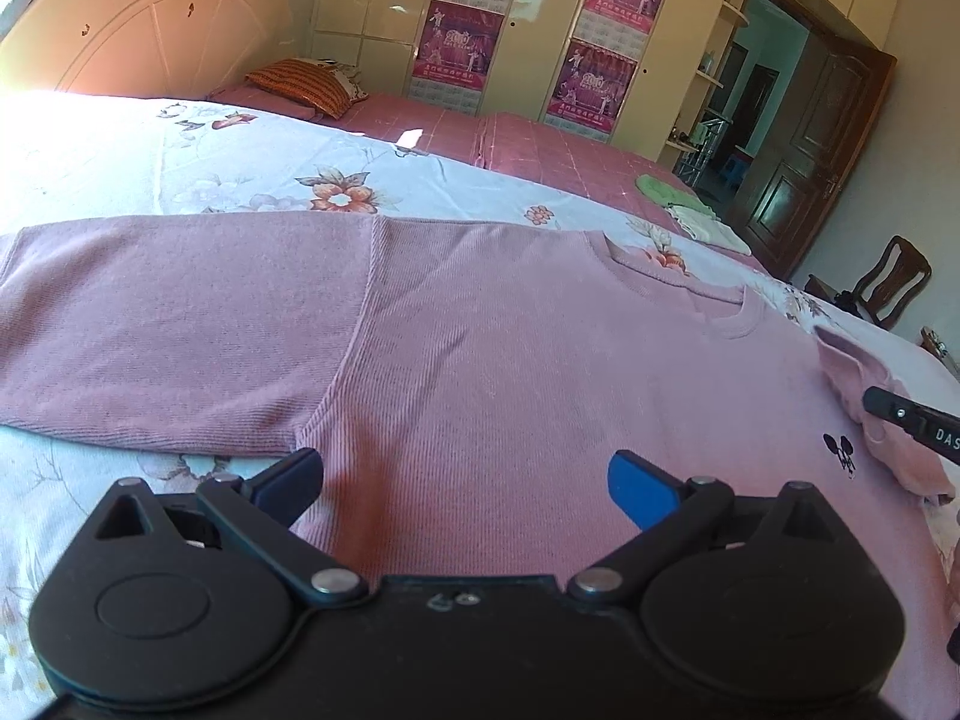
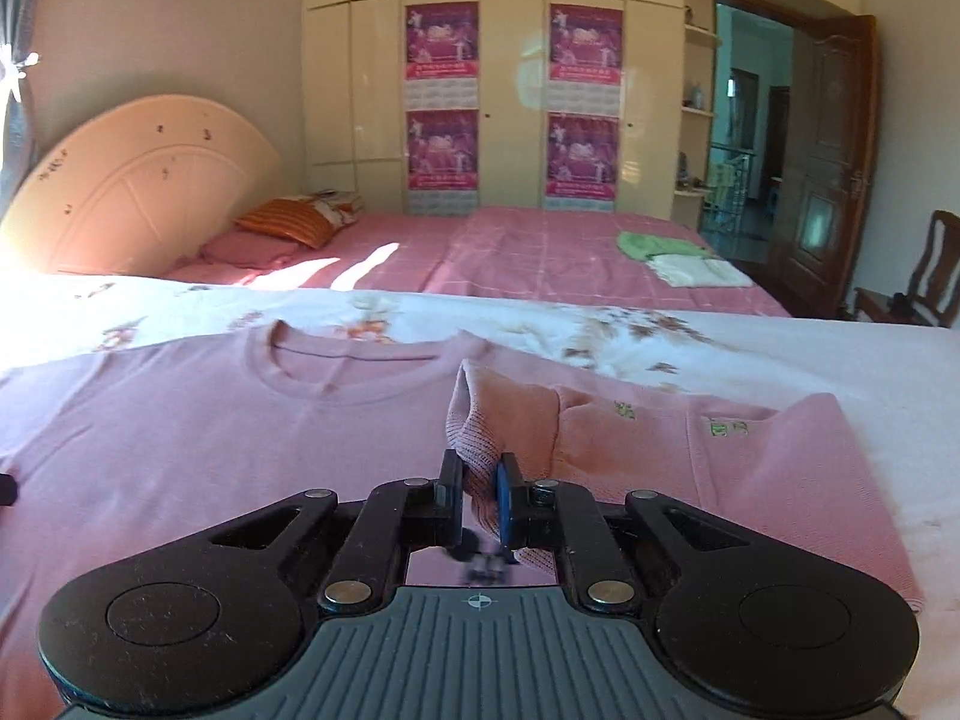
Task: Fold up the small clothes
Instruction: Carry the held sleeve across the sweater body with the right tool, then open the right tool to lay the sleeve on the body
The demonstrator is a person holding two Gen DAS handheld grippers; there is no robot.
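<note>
**A:** Bedroom first, from the left wrist: a bed (image 1: 120,138) under a floral sheet, wardrobe doors with posters behind it, an open door at the right. A pink shirt (image 1: 480,348) lies spread flat on the sheet, neckline away from us, one sleeve (image 1: 168,324) stretched out to the left.

**B:** And the left gripper (image 1: 465,483)?

**A:** Jaws wide apart, hovering over the lower body of the shirt, holding nothing. At the right edge you can see the tip of the other tool pinching a bunched bit of pink cloth.

**B:** Now the right wrist.

**A:** Same bed, with folded green and white clothes (image 2: 678,255) on the far pink cover. The right gripper (image 2: 480,489) has its jaws nearly together, clamped on the cuff of the other sleeve (image 2: 504,414), which stands up in a peak off the shirt.

**B:** So the step is folding that sleeve in across the body?

**A:** That's my reading. To do it well, I'd keep the pinch firm on the cuff, lift only enough to clear the body, and carry it towards the shirt's middle so the crease falls along the shoulder seam. The free gripper could press the body down so the shirt doesn't drag along the sheet.

**B:** Risk?

**A:** Thin knit slipping out, or the sleeve landing twisted.
</note>
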